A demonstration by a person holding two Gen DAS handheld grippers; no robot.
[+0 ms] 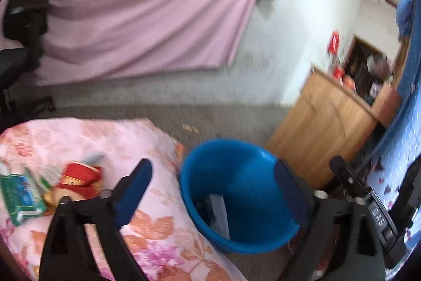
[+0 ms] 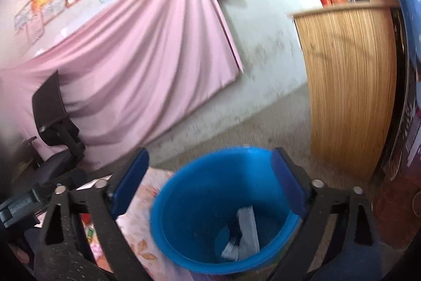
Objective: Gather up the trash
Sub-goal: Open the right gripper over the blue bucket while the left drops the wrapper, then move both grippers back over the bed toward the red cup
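The left gripper (image 1: 213, 191) is hanging tilted down over the near rim of the bucket (image 1: 236, 191), its jaws released wide and holding nothing, one blue pad over the quilt (image 1: 147, 138), the other over the bucket's right rim. The right gripper (image 2: 210, 183) is hovering just above the same bucket (image 2: 200, 202), jaws likewise spread and empty, the opening framing the bucket mouth. Grey and dark trash (image 2: 244, 236) is lying at the bucket's bottom. More trash is sitting on the quilt to the left: a red wrapper (image 1: 79, 178) and a green packet (image 1: 18, 196), near each other and well apart from the bucket. The bucket is standing on the floor, touching or just beside the quilt's edge. A wooden cabinet (image 2: 350, 86) is standing far right; bare floor is lying open between it and the bucket
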